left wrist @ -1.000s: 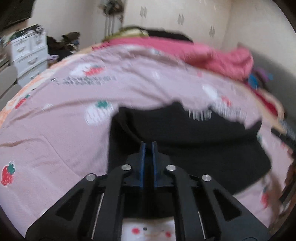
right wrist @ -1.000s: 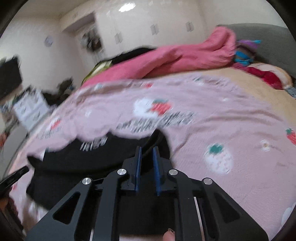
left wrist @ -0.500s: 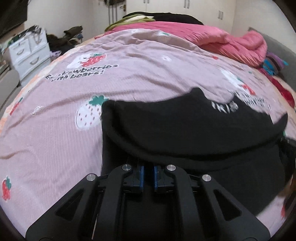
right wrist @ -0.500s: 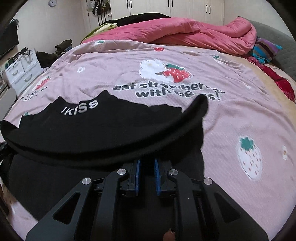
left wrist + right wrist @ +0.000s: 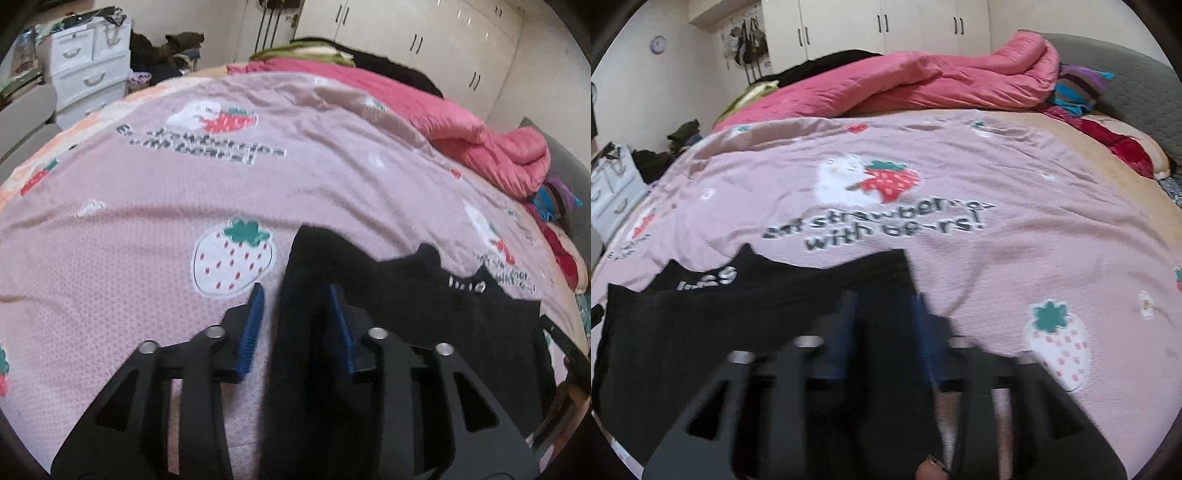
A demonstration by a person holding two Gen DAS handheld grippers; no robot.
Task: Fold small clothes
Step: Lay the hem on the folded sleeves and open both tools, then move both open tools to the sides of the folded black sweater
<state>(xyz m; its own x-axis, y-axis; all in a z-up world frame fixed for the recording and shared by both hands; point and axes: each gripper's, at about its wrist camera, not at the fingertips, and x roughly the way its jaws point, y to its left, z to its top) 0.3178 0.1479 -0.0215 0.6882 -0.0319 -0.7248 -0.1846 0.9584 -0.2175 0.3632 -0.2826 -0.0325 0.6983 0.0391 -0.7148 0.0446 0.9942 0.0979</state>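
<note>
Lower centre of left wrist view: left gripper jaws opening, black garment edge between them, spreading right over the bed. Right wrist view: right gripper jaws opening, garment between them, spreading left.

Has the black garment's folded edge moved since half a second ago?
Yes. The black garment edge now lies flat, nearer the "with bears" print, released from the opening right hand-held gripper.
</note>
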